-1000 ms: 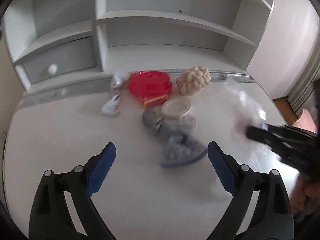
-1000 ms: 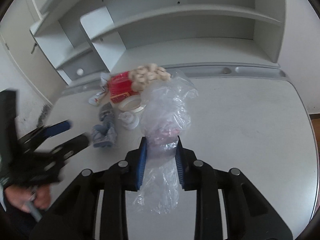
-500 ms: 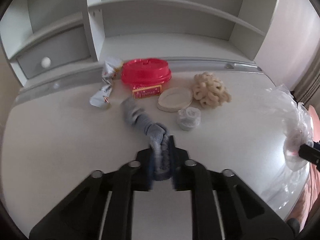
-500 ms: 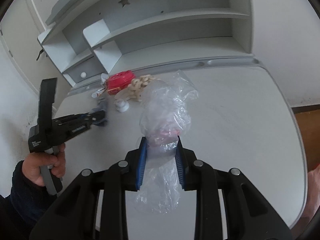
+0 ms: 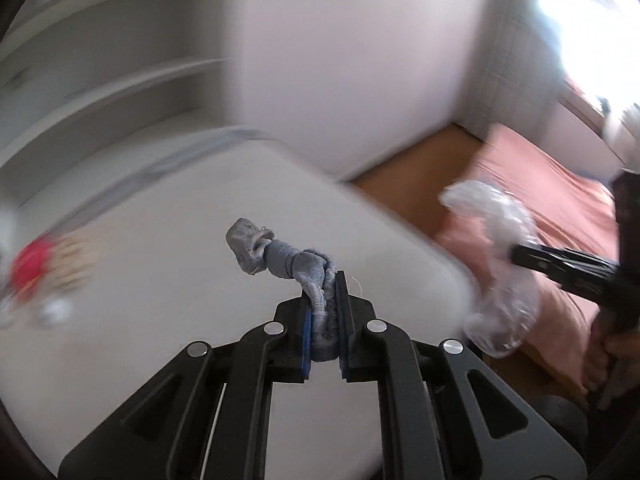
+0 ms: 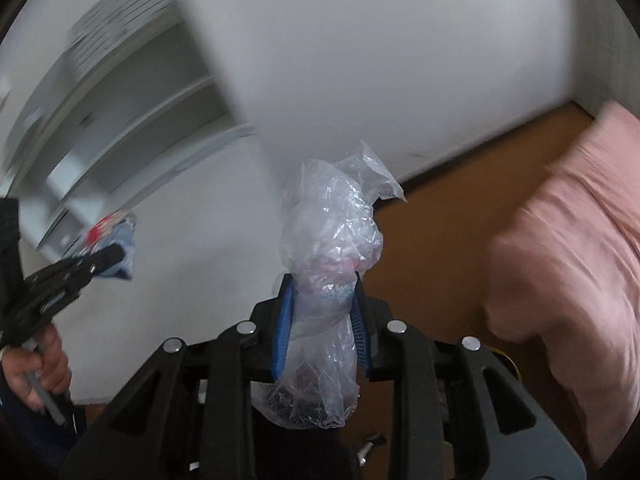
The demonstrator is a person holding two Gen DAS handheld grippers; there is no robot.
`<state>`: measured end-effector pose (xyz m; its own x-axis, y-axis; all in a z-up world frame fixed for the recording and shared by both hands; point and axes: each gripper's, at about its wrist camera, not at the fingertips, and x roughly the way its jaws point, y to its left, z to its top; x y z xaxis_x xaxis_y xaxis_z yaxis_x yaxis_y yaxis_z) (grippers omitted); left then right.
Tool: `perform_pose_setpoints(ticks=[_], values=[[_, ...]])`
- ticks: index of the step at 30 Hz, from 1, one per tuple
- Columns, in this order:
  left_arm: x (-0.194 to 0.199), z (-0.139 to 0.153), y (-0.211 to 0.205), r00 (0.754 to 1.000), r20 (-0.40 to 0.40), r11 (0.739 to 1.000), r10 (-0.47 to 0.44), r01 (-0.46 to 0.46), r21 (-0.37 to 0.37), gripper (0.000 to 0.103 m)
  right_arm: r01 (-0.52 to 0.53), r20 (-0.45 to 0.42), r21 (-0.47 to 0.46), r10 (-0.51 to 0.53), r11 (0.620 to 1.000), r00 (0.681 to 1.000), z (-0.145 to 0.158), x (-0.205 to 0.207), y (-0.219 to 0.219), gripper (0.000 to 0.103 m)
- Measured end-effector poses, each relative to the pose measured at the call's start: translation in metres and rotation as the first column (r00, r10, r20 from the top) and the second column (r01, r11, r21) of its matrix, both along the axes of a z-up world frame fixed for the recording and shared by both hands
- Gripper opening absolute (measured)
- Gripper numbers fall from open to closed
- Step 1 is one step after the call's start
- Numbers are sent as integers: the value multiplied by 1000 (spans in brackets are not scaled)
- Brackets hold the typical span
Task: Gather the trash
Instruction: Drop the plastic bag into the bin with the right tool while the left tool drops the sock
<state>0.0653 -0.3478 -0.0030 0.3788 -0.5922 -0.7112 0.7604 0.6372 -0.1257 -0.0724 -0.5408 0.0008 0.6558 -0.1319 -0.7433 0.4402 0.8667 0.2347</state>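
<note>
My left gripper (image 5: pixel 325 280) is shut on a knotted grey sock (image 5: pixel 280 260) and holds it in the air above the white desk (image 5: pixel 160 248). My right gripper (image 6: pixel 323 284) is shut on a crumpled clear plastic bag (image 6: pixel 332 224), held past the desk's right edge. The bag (image 5: pixel 500 240) and the right gripper also show at the right of the left wrist view. The left gripper with the sock (image 6: pixel 116 248) shows at the left of the right wrist view.
A red container (image 5: pixel 30 264), a beige knotted thing (image 5: pixel 76 264) and small bits lie blurred at the desk's left. White shelves (image 5: pixel 100 80) stand behind. A pink bed (image 6: pixel 568 260) and wooden floor (image 6: pixel 440 232) lie right of the desk.
My left gripper has lifted the grey sock off the desk and swung right toward the bag. My right gripper has carried the bag rightward past the desk's edge.
</note>
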Motion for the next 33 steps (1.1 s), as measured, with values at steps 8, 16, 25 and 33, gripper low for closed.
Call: perform_pose_setpoints(ticks=[8,16,25,33], values=[[-88,-26,-129,943,-41,944,-330,329,-18,9,282,-114,52,-275,958,955,-60,-110,-90,27],[-143,-98,-214,860,-129,859,-493,505,79,9,434,-316,131,-377,891,871,-150,-159,-137,27],[-153,-141,-251,842,-196,838,-502,530,130,9,446,-364,202,-356,872,861,-189,-174,-157,29],[-162,-152,-264,837,-219,833,-501,535,139,9,450,-342,205,-367,869,865,-185,-174,-160,60]])
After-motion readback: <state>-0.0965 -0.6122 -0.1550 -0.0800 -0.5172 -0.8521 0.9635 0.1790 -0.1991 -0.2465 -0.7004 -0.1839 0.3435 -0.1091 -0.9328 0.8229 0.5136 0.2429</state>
